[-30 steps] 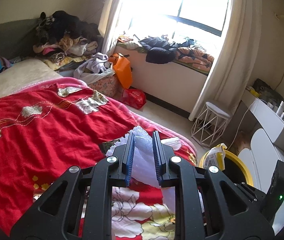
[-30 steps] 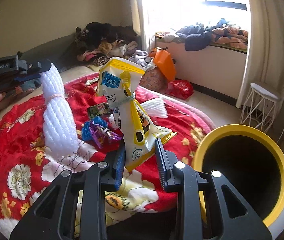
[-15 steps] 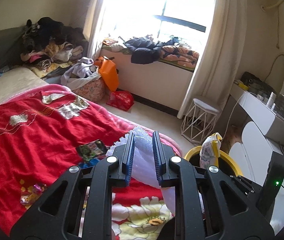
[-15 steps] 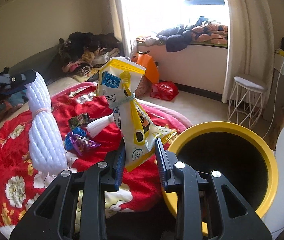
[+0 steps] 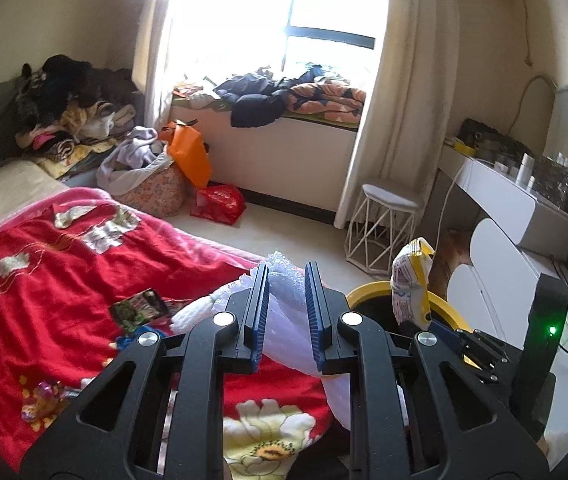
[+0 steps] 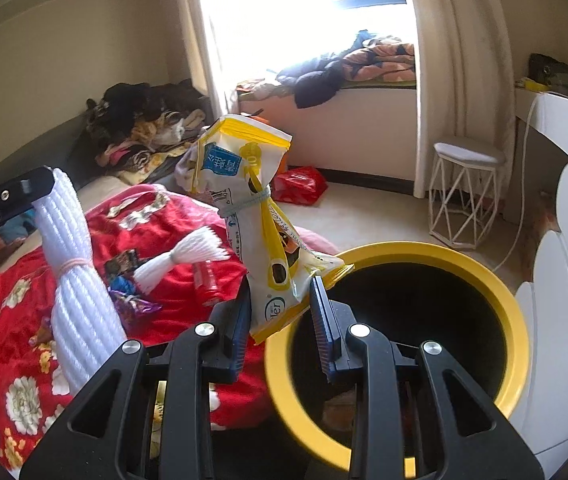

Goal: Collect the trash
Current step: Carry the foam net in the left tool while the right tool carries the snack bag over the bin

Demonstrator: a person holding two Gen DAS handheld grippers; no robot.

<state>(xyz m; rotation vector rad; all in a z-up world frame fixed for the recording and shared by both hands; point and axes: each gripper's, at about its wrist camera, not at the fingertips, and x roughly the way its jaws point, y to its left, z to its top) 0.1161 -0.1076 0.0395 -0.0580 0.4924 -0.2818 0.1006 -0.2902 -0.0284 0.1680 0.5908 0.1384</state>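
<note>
My left gripper [image 5: 287,270] is shut on a white foam net sleeve [image 5: 287,304]; in the right wrist view the sleeve [image 6: 80,280] hangs long from that gripper, above the red bedspread [image 6: 24,320]. My right gripper [image 6: 280,294] is shut on the lower end of a yellow-and-white snack bag [image 6: 260,216] tied with a rubber band. The bag stands upright at the near-left rim of the yellow bin [image 6: 519,320], whose inside is dark. In the left wrist view the same bag [image 5: 411,280] rises over the bin's rim [image 5: 363,294].
More litter lies on the bed: a second foam net [image 6: 188,256], a red can [image 6: 208,280], crumpled foil wrappers [image 6: 132,300] and a dark packet [image 5: 140,308]. A white wire stool [image 5: 383,224] and a white dresser [image 5: 523,208] stand beyond the bin. Bags [image 5: 218,204] sit on the floor.
Both grippers have swung right, away from the bed and toward the yellow bin, each keeping its hold. The bin now looms larger, and the snack bag has reached its rim.
</note>
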